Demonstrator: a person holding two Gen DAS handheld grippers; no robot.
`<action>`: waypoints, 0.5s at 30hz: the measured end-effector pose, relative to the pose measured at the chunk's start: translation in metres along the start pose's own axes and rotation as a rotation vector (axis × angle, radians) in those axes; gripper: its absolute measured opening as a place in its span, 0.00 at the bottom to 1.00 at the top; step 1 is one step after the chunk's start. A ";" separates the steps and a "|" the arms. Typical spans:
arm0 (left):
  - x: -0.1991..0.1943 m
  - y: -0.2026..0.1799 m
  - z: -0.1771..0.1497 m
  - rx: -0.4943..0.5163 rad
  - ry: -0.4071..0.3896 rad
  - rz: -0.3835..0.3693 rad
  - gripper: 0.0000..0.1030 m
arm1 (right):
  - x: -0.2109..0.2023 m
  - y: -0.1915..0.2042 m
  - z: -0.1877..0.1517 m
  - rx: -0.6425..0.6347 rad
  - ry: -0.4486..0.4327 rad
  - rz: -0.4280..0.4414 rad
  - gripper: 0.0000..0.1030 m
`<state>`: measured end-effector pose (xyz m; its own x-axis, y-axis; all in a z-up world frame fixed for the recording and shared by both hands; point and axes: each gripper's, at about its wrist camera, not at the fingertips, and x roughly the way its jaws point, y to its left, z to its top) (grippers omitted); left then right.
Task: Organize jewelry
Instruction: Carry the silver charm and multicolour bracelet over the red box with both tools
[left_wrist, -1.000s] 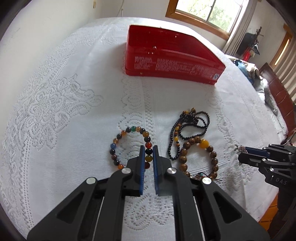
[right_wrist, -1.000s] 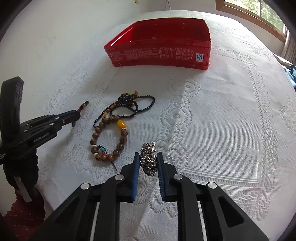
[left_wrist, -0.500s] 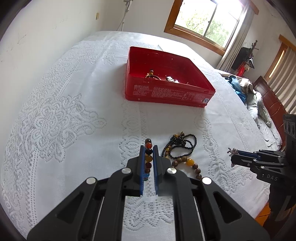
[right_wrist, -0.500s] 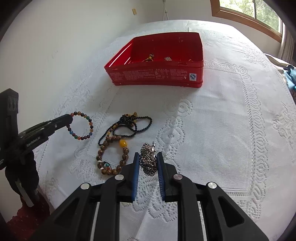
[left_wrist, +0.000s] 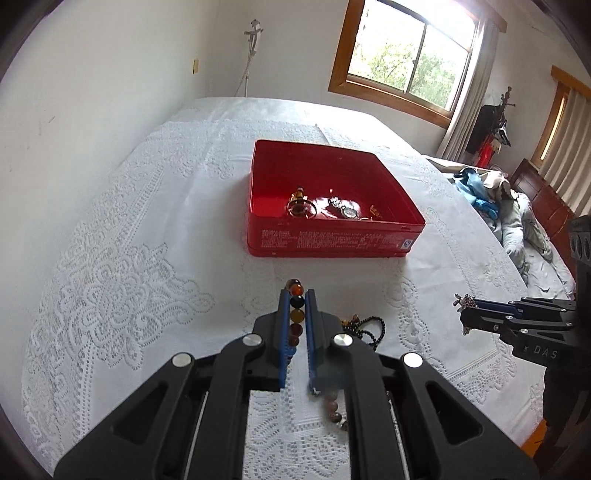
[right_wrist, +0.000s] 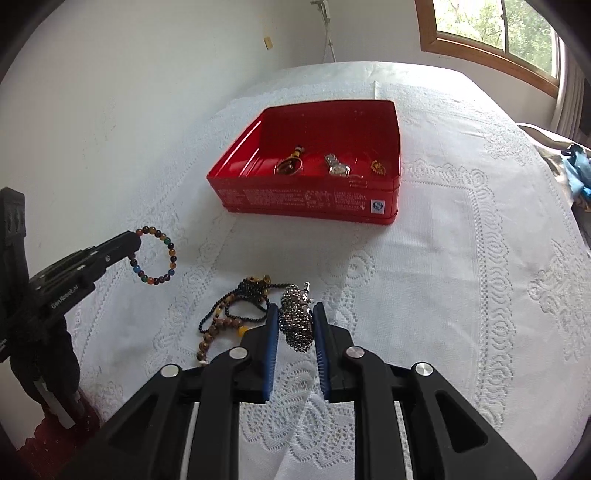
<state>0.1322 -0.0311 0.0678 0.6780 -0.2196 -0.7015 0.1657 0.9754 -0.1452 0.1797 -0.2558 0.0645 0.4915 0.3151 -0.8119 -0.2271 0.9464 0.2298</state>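
Observation:
My left gripper (left_wrist: 296, 295) is shut on a multicoloured bead bracelet (left_wrist: 296, 314) and holds it above the lace cloth; the bracelet also shows hanging from the left gripper (right_wrist: 135, 240) in the right wrist view (right_wrist: 168, 254). My right gripper (right_wrist: 294, 314) is shut on a bunched silver chain (right_wrist: 295, 319), lifted off the cloth; it shows at the right in the left wrist view (left_wrist: 466, 302). The open red tin (left_wrist: 332, 242) stands ahead of both, holding a ring, a watch (right_wrist: 338, 166) and a small gold piece.
A black bead necklace (right_wrist: 251, 295) and a brown wooden bead bracelet (right_wrist: 214, 332) lie on the white lace cloth (right_wrist: 461, 258) below the grippers. A white wall runs along the left. A bed with clothes (left_wrist: 509, 206) lies to the right.
Both grippers have risen from the cloth, lifting the coloured bracelet and the silver chain, and have moved toward the red tin, whose inside now shows.

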 end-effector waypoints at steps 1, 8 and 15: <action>-0.001 -0.003 0.003 0.006 -0.010 0.002 0.06 | -0.003 0.000 0.005 -0.001 -0.013 -0.001 0.18; -0.001 -0.021 0.029 0.048 -0.061 0.003 0.06 | -0.013 -0.002 0.037 -0.012 -0.070 -0.014 0.18; 0.011 -0.036 0.074 0.055 -0.119 0.008 0.06 | 0.000 -0.008 0.081 0.001 -0.093 -0.019 0.18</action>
<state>0.1864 -0.0697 0.1171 0.7592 -0.2159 -0.6140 0.1971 0.9754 -0.0993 0.2496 -0.2576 0.1067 0.5720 0.3024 -0.7625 -0.2166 0.9522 0.2152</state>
